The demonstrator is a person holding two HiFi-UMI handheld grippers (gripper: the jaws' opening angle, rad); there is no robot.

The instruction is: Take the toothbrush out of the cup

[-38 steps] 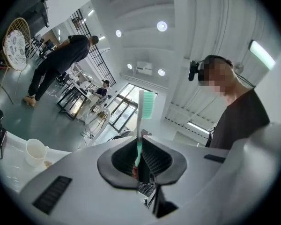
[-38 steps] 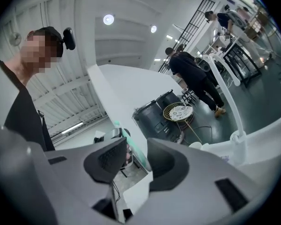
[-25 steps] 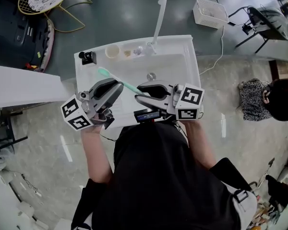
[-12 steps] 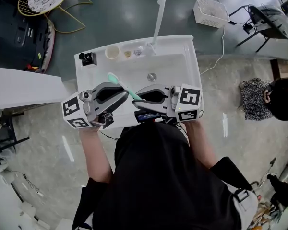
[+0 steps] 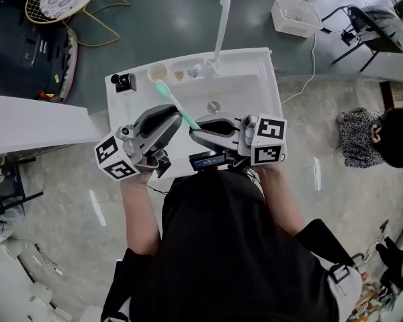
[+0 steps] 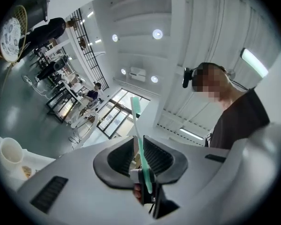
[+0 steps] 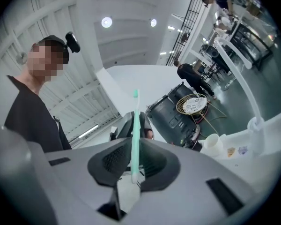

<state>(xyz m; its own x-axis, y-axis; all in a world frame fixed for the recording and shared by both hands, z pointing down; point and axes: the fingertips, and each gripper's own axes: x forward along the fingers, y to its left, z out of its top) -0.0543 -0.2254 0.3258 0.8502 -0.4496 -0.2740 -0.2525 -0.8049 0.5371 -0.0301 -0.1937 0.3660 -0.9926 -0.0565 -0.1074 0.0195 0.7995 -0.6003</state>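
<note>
Head view: the white counter (image 5: 121,106) with its sink basin takes up the middle of the frame, and the person stands at its near edge.

Both sets of tongs are raised over the near rim, tips almost meeting. The left tongs (image 5: 176,116) point up and to the right. The right tongs (image 5: 191,127) point left.

- Left gripper view: the jaws are drawn narrow, with the green handle clamped between the pads.
- Right gripper view: the jaws are likewise closed on the handle, the butt end seated deep between them.

The cup (image 5: 158,72) stands at the far left of the counter, well apart from both tongs. The left tongs are the nearer.

The toothbrush (image 5: 176,104) appears to be out of the cup.

- Its long axis runs from the shared grip up and to the left.
- Its bristle end lies just beside the cup on the near side.

Assessment: extraction looks complete. With both tongs on the same end of the handle, one pair would need to let go before the brush can be carried off freely. A twist between the two grips is the risk.
</note>
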